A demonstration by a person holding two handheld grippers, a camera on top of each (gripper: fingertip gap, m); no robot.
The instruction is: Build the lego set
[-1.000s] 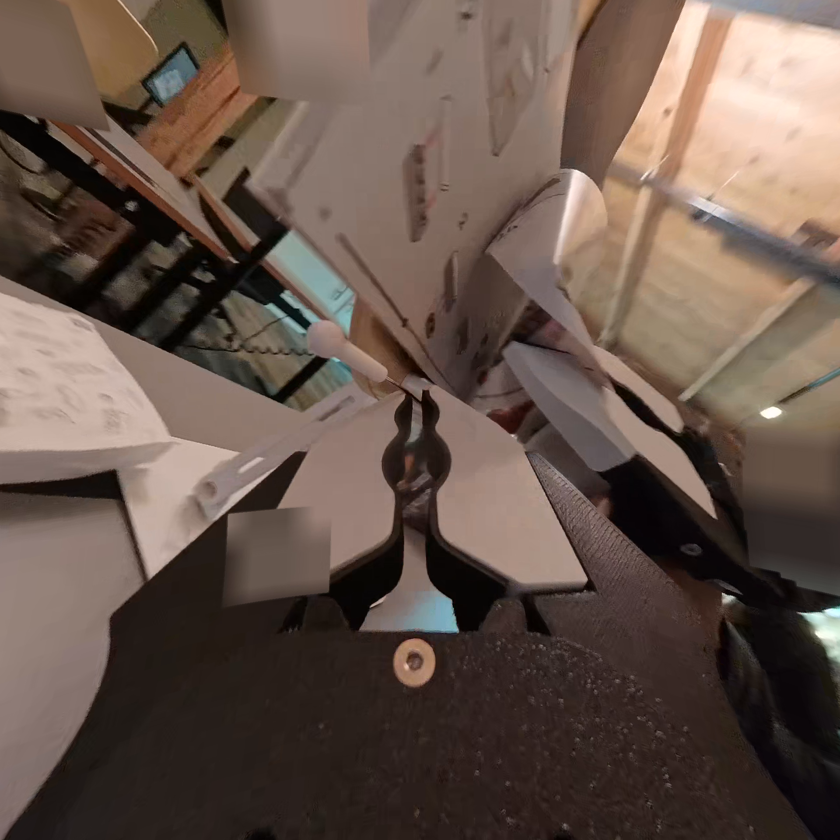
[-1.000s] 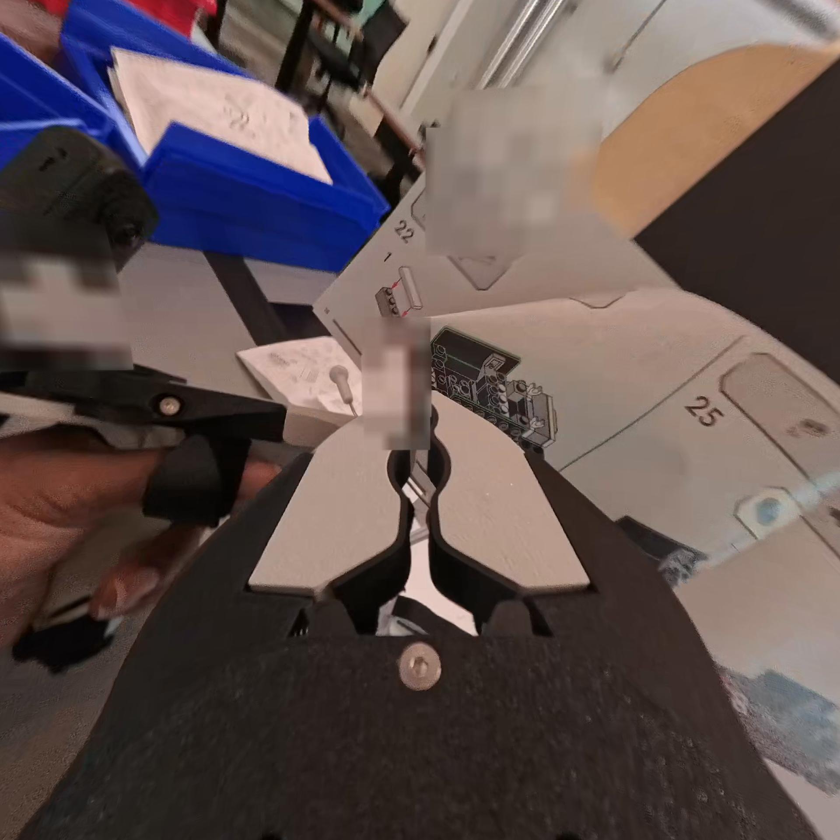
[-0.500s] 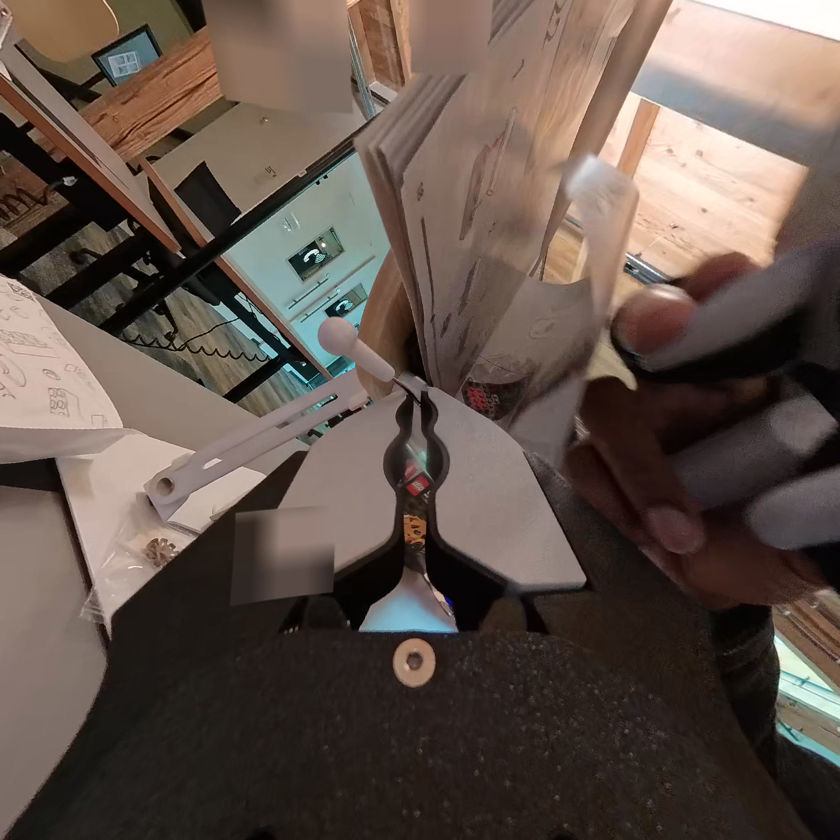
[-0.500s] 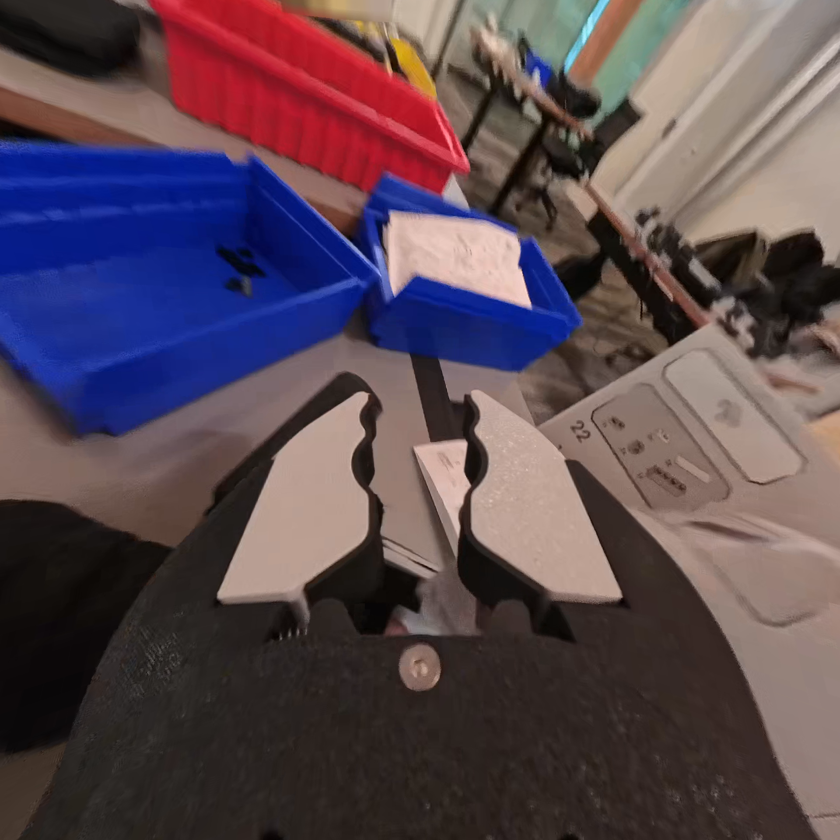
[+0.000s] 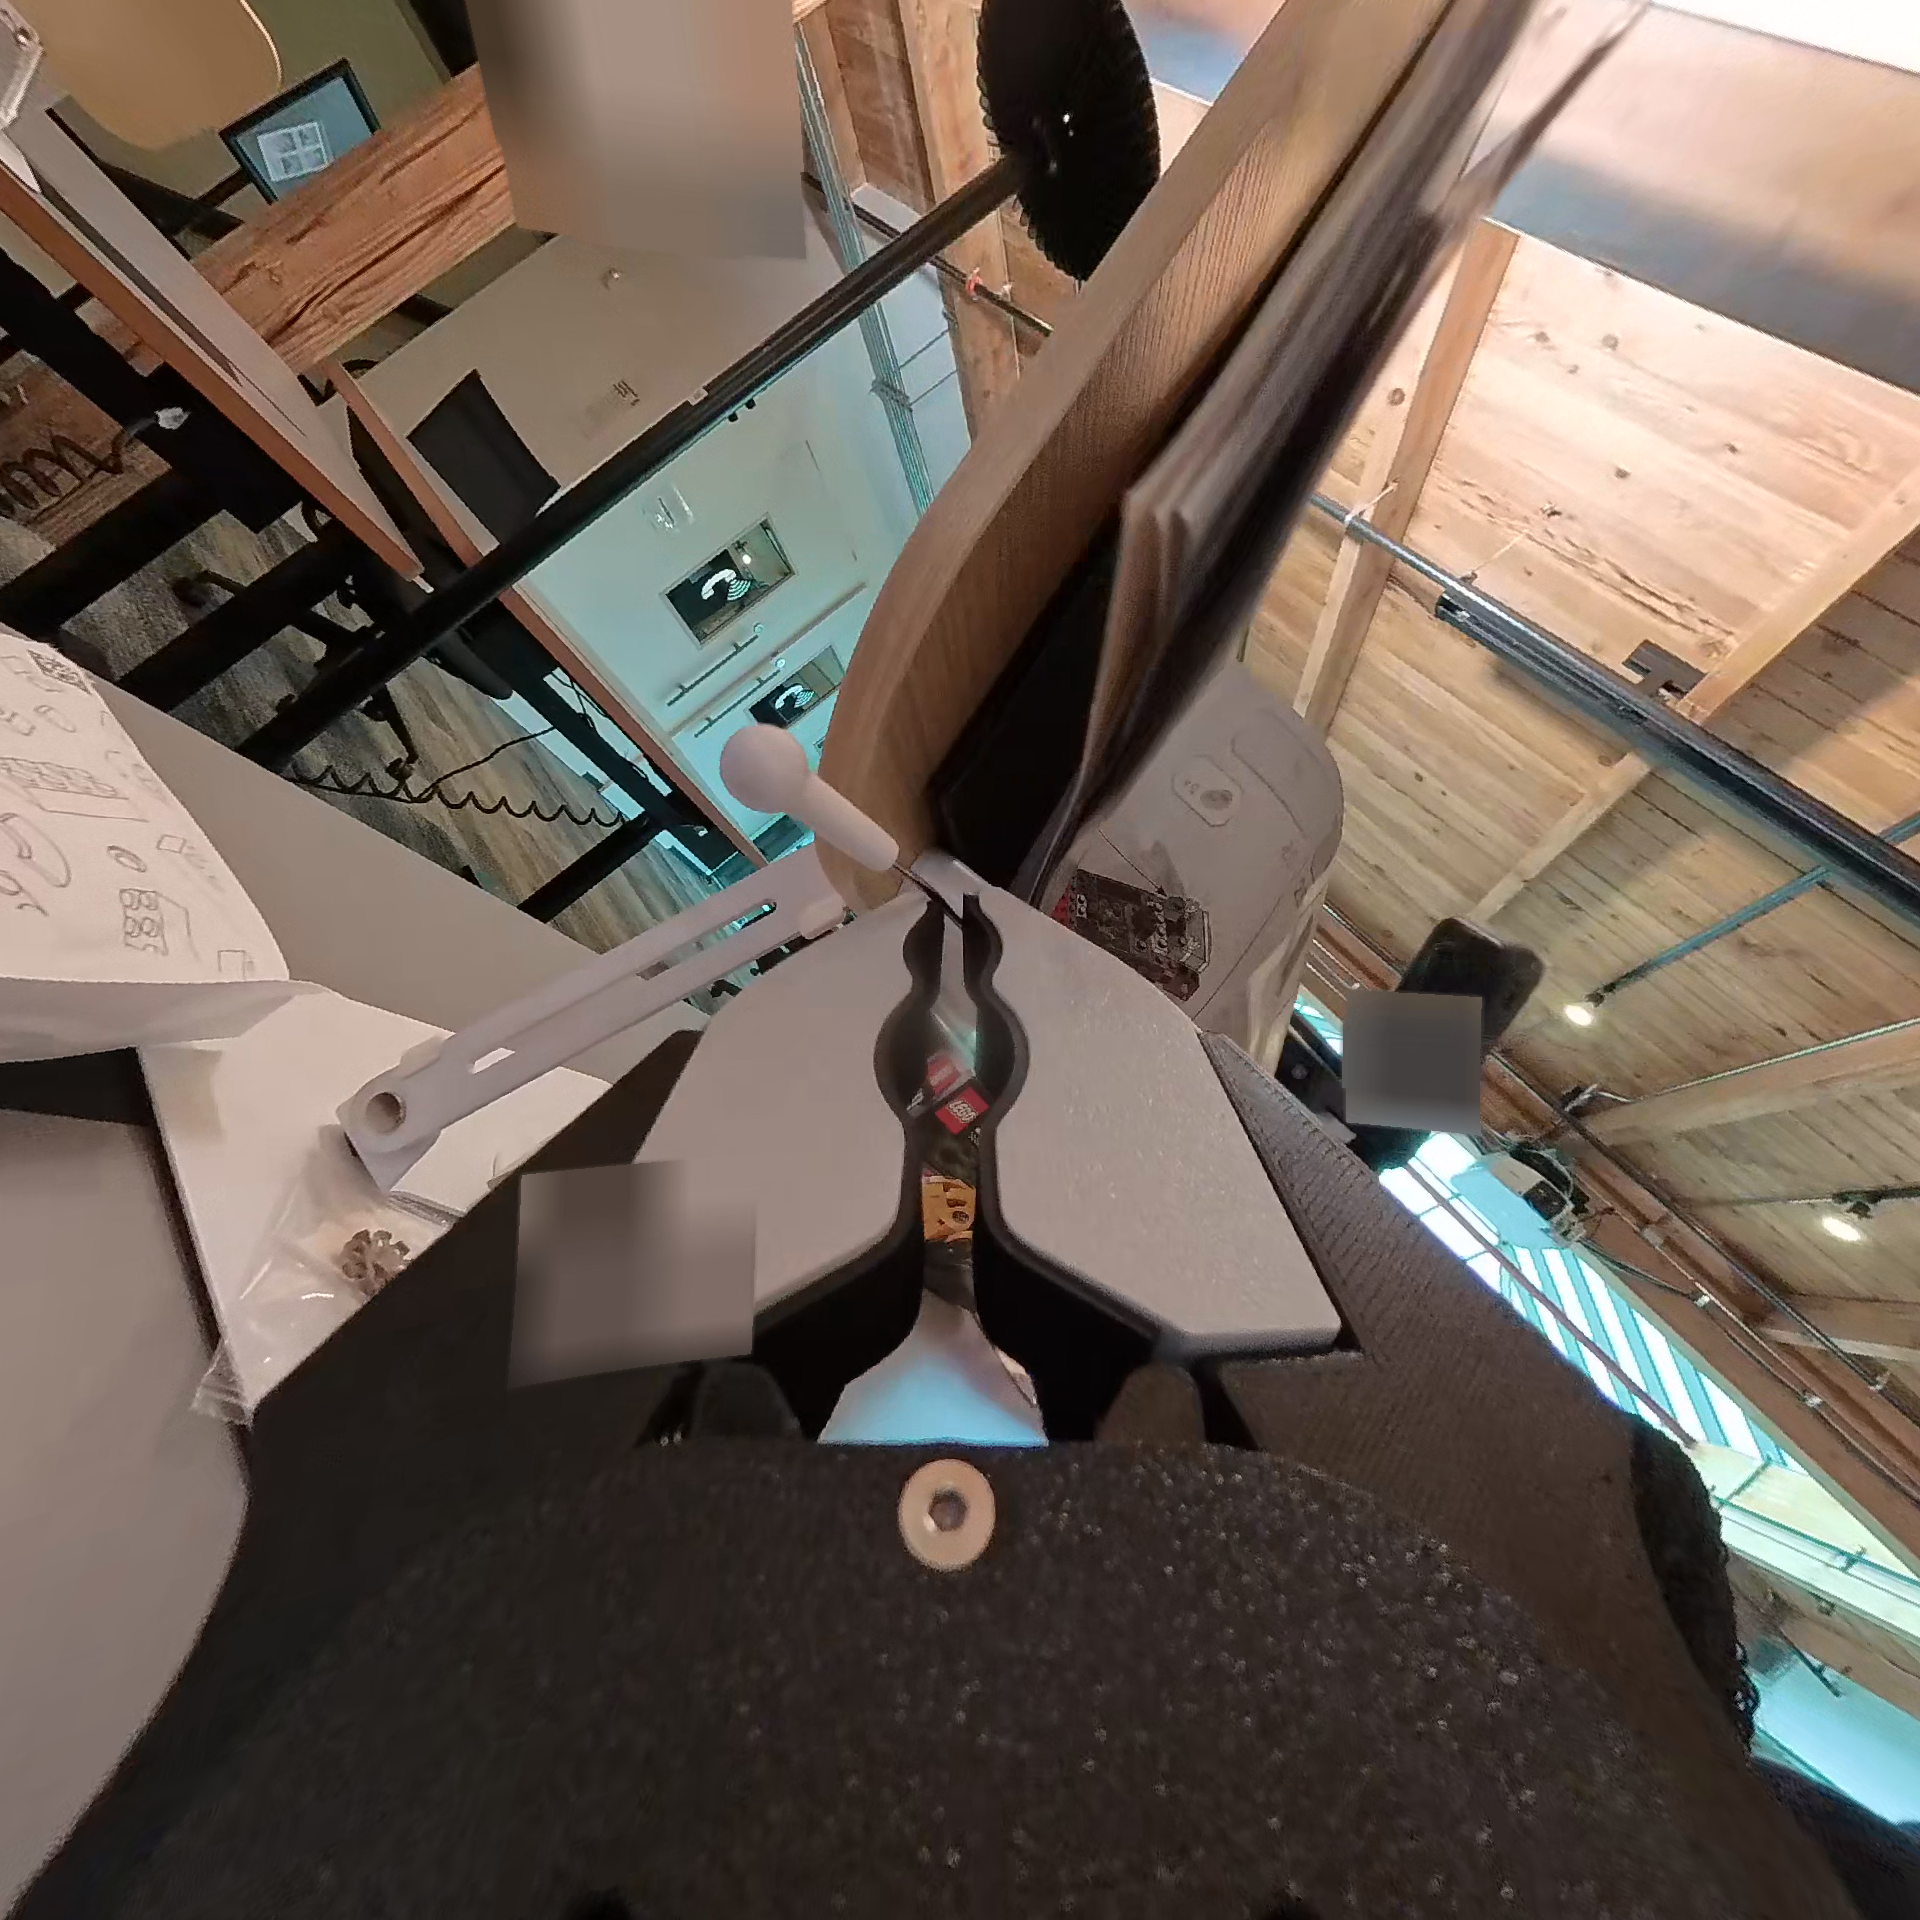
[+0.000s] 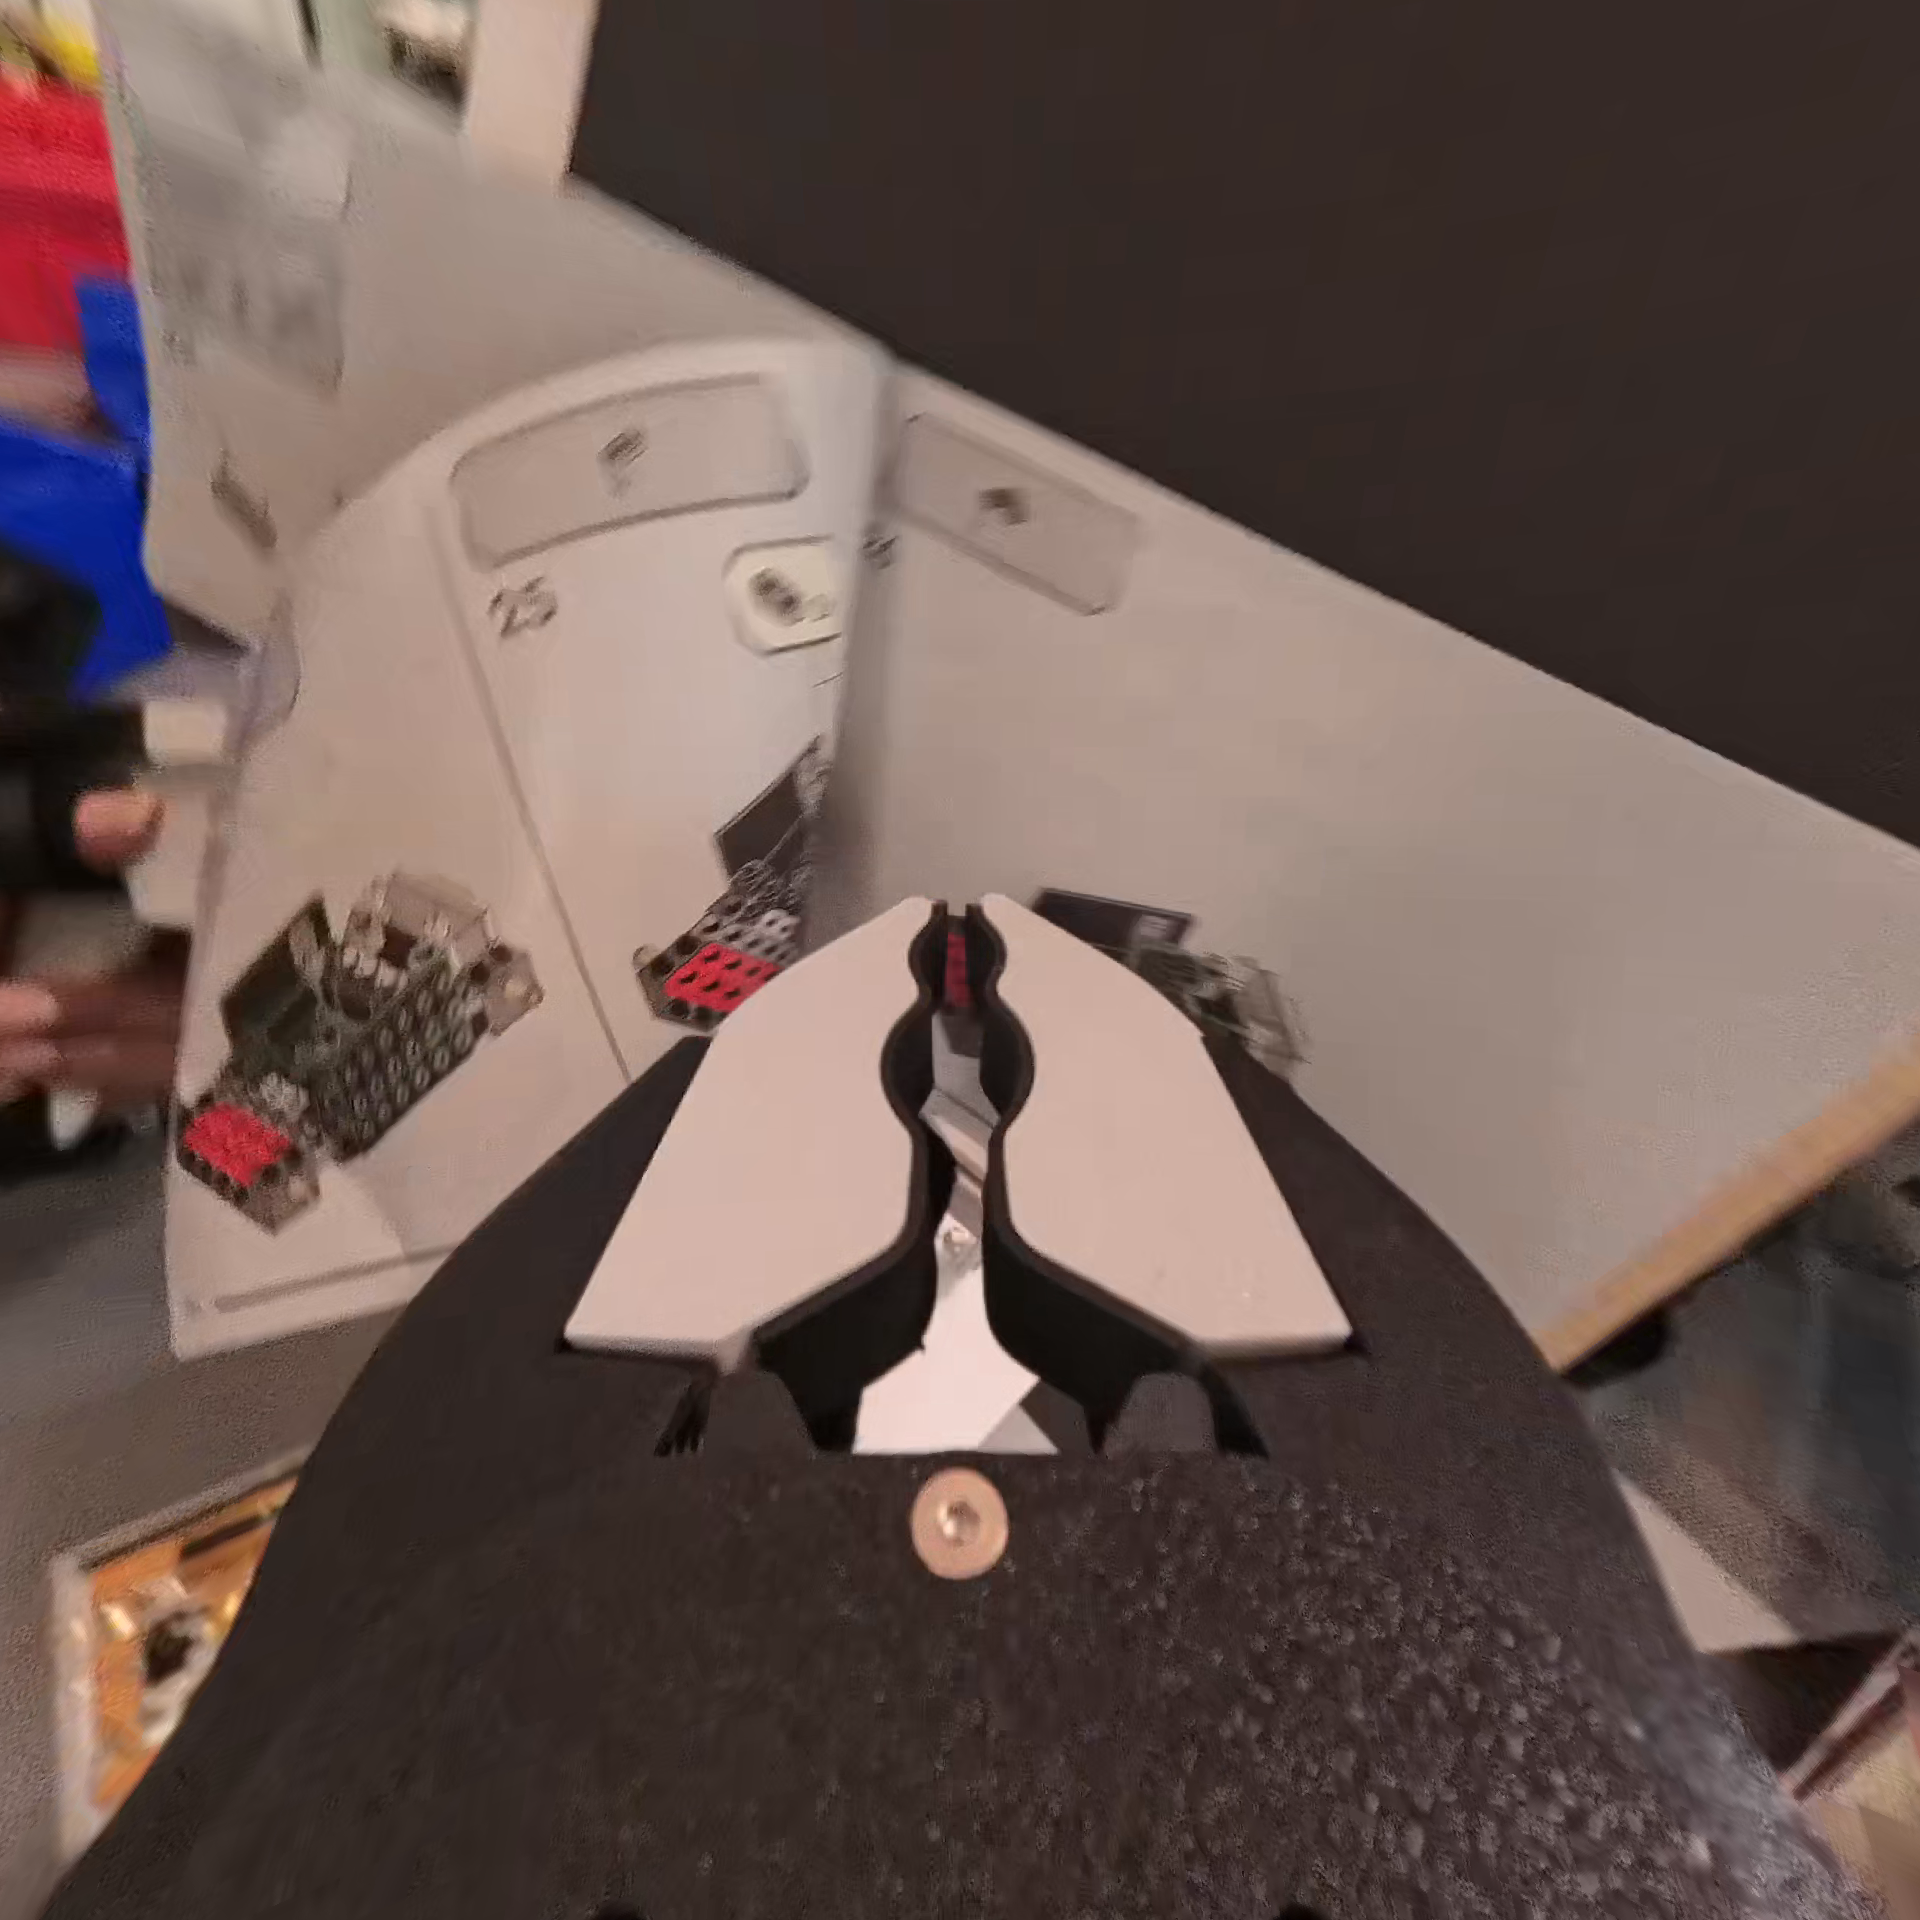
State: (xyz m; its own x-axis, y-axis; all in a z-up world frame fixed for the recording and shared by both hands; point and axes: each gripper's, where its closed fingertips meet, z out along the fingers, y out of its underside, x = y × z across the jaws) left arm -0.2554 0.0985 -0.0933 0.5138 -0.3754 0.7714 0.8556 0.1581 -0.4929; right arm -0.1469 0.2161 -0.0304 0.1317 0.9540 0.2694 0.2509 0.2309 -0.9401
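My left gripper point(image 5: 954, 904) is shut on the lower edge of the instruction booklet point(image 5: 1195, 675), which stands tilted up to the right with its pages blurred. My right gripper point(image 6: 956, 914) is shut on one white page of the same booklet point(image 6: 644, 790), which lies open showing pictures of a grey and red model. A long white beam point(image 5: 582, 1029) and a white ball-headed pin point(image 5: 790, 790) lie just left of the left fingertips. A clear bag with a small gear point(image 5: 369, 1252) lies below the beam.
A printed paper sheet point(image 5: 104, 852) lies on the grey table point(image 5: 343, 883) at the left. A curved wooden board point(image 5: 1039, 468) stands behind the booklet. Blue point(image 6: 104, 520) and red point(image 6: 52, 208) bins and a hand point(image 6: 94, 831) show blurred at the left. Spacing between my two grippers at the tips: around 20 cm.
The right gripper opened and swung toward the bins, then came back and shut on a booklet page. The left gripper stayed shut on the booklet while pages turned.
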